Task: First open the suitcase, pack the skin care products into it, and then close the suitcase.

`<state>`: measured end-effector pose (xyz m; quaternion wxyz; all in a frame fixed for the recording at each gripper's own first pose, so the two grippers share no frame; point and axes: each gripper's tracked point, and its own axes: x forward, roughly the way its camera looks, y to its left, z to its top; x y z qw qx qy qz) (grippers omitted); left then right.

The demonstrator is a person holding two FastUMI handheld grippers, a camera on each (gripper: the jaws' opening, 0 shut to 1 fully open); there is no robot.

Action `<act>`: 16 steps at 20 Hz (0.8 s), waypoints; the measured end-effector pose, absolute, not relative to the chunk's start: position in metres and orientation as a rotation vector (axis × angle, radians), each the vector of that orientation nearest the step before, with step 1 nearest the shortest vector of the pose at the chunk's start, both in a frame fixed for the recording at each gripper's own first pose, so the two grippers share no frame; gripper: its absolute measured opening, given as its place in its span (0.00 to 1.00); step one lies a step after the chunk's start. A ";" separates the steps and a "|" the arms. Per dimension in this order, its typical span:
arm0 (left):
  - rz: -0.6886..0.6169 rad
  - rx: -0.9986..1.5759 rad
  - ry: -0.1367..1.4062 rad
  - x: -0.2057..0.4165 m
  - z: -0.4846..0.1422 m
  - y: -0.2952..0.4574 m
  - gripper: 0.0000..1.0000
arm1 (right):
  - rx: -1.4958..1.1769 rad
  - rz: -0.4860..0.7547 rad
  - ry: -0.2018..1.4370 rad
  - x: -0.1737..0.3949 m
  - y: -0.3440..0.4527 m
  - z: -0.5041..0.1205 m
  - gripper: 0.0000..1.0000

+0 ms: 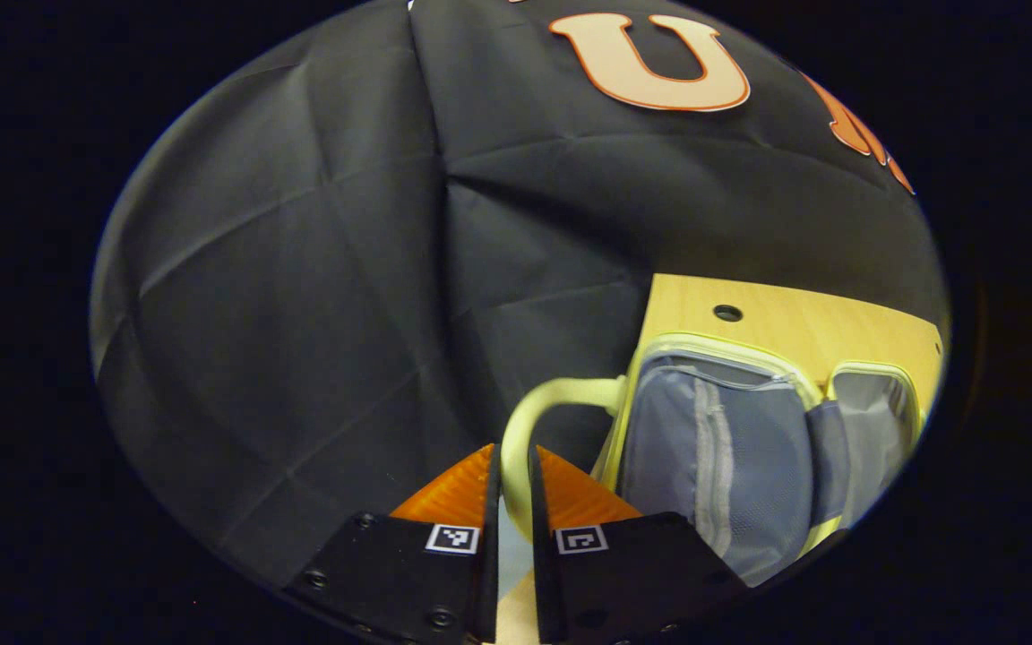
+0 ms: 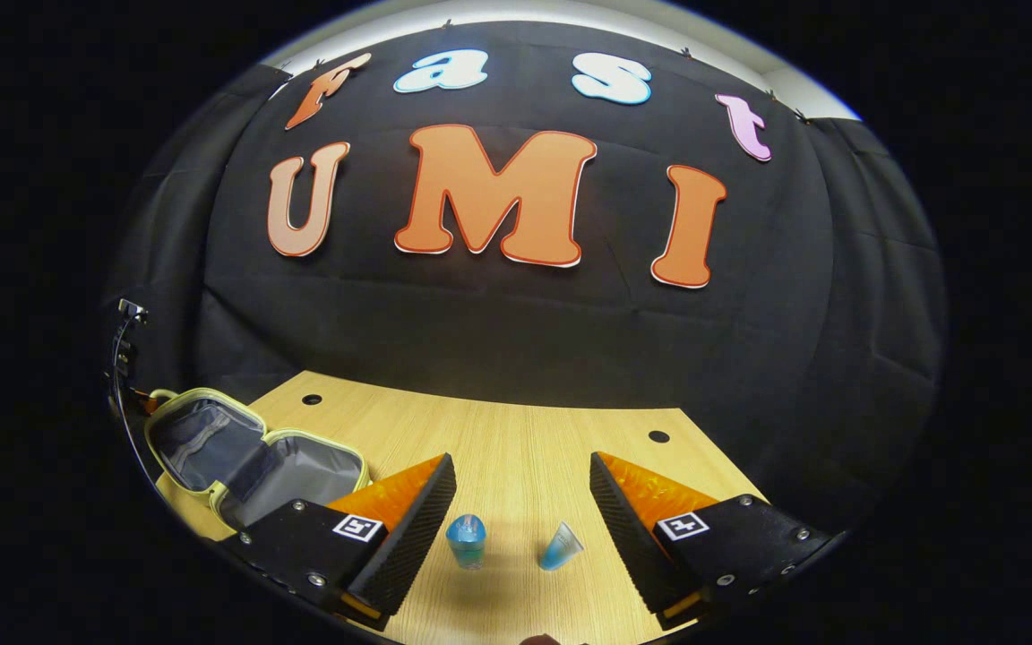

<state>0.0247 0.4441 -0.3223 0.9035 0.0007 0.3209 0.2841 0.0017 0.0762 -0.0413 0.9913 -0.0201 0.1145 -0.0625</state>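
In the left gripper view, the left gripper (image 1: 514,488) has its fingers drawn in tight on the pale yellow handle (image 1: 534,421) of the suitcase (image 1: 713,448), which lies open on the wooden table (image 1: 794,322) with its grey lining showing. In the right gripper view, the right gripper (image 2: 523,502) is spread wide and holds nothing; two small blue skin care bottles (image 2: 467,540) stand and lie on the table between its fingers, while the open suitcase rests at the table's left end.
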 end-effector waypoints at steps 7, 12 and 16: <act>0.514 0.050 0.509 0.046 -0.254 0.407 0.41 | -0.028 -0.136 0.224 0.001 0.067 -0.043 0.95; 0.430 0.092 0.406 0.056 -0.215 0.346 0.88 | -0.011 -0.124 0.220 0.000 0.059 -0.049 0.95; 0.354 0.078 0.351 0.070 -0.194 0.279 0.98 | -0.009 -0.112 0.215 0.002 0.046 -0.051 0.95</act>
